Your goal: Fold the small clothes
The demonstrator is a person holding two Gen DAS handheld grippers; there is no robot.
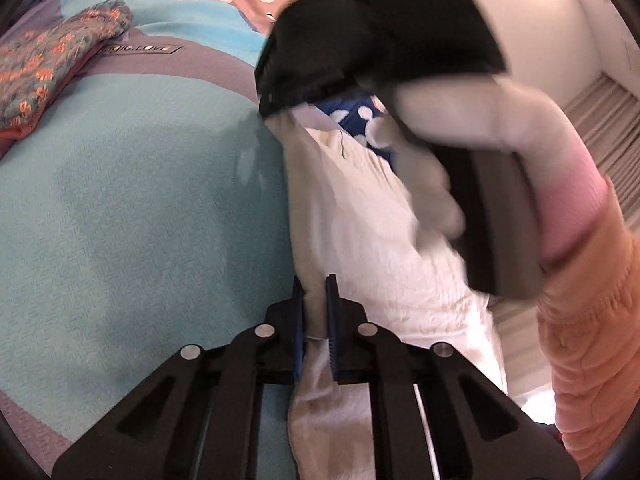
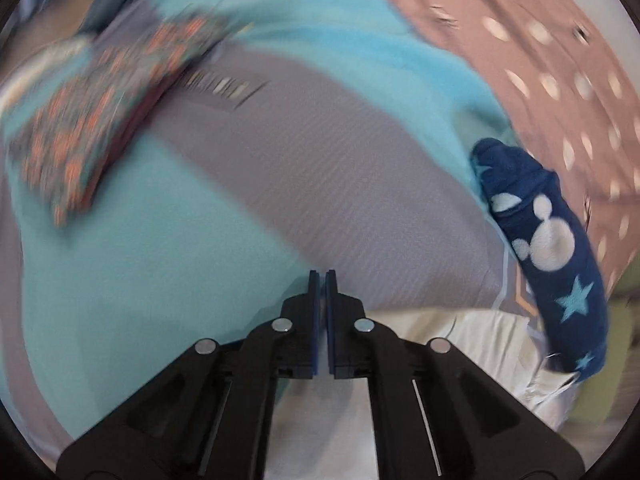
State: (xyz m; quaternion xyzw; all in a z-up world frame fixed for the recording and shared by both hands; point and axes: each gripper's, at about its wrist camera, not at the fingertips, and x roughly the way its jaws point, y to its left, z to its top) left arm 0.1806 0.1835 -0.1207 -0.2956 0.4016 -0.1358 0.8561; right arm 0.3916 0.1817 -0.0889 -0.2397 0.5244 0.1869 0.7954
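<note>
While the left gripper (image 1: 316, 304) pointed downward at the near edge of the bed, its blue pads (image 1: 331, 312) were pinched on a fold of the white garment (image 1: 372, 240), which draped off that edge and hung below the jaws. To its left the turquoise and grey blanket (image 1: 132, 200) spread wide and bare toward the far side, giving open room there. At the blanket's far left corner lay a folded floral cloth (image 1: 52, 68), well apart from the gripper. Beyond the white garment a blue sock with white dots (image 1: 352, 114) showed partly, tucked at the blanket's edge. Right of it, the person's right hand (image 1: 500, 120), with an orange sleeve (image 1: 592, 320) at the wrist, grasped the black body of the right gripper (image 1: 384, 40) from above, blurred by motion. Pale floor and a white wall lay past the bed's right edge.

In the right wrist view, the right gripper (image 2: 323, 300) pointed steeply down over the grey band of the blanket (image 2: 300, 184), its jaws closed together with nothing between them. The floral cloth (image 2: 100, 128) sat blurred at the upper left. The white garment (image 2: 472, 340) lay below the fingers at the near edge, and the blue sock (image 2: 552, 248) curved along the blanket's right edge against a dotted pink sheet (image 2: 540, 60).
</note>
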